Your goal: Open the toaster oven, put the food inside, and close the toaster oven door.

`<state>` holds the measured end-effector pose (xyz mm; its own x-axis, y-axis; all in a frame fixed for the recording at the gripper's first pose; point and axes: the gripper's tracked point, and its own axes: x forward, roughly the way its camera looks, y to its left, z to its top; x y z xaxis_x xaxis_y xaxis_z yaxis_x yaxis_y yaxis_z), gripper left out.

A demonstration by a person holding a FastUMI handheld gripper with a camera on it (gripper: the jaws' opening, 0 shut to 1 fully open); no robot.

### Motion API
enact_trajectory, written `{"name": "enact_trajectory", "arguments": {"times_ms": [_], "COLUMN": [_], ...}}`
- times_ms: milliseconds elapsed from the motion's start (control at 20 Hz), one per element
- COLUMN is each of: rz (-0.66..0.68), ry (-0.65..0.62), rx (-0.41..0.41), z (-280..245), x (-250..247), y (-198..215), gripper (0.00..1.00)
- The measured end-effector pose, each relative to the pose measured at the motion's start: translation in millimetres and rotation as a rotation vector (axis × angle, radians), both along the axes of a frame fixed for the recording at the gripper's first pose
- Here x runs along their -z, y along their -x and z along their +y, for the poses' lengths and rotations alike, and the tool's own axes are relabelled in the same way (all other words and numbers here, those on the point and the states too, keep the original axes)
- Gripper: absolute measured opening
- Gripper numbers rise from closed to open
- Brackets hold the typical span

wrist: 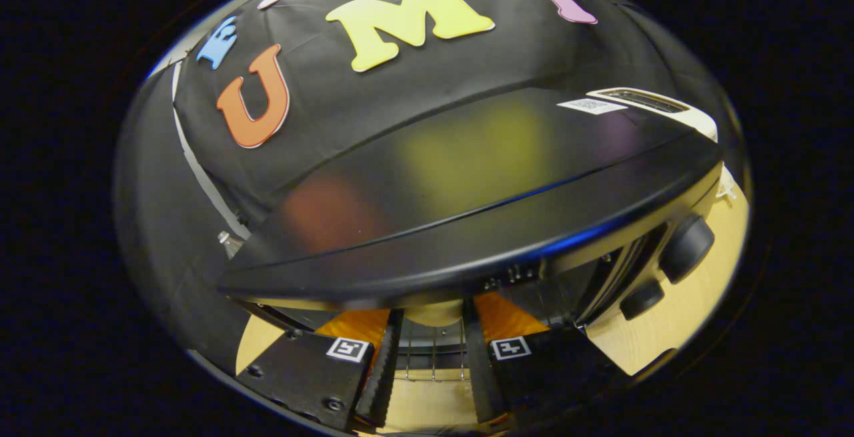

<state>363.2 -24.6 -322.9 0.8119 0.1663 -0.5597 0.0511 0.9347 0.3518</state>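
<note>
Toaster oven (467, 223): just ahead of my claw (427, 357), its black top hiding most of the interior; wire rack (434, 350) partly visible. Food: I cannot make it out. Claw: fingers apart, gripping nothing. Worktop (674, 317): pale wood. White appliance (660, 107) behind, cut off.
</note>
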Motion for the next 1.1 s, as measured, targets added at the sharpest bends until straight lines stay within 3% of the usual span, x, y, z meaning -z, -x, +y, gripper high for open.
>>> {"name": "enact_trajectory", "arguments": {"times_ms": [50,300,350,550,850,950,1100], "rz": [-0.006,0.002,-0.011,-0.059,-0.191,-0.23,-0.22], "ry": [0.011,0.043,0.045,0.084,0.212,0.244,0.241], "rx": [-0.002,0.012,0.007,-0.003,-0.057,-0.07,-0.069], "z": [1,1,2,1,12,15,14], "x": [1,1,-5,-29,-84,-93,-95], "y": [-3,7,13,52,142,170,201], "gripper": [0.54,0.89,0.91,0.91,0.92,1.0,1.0]}}
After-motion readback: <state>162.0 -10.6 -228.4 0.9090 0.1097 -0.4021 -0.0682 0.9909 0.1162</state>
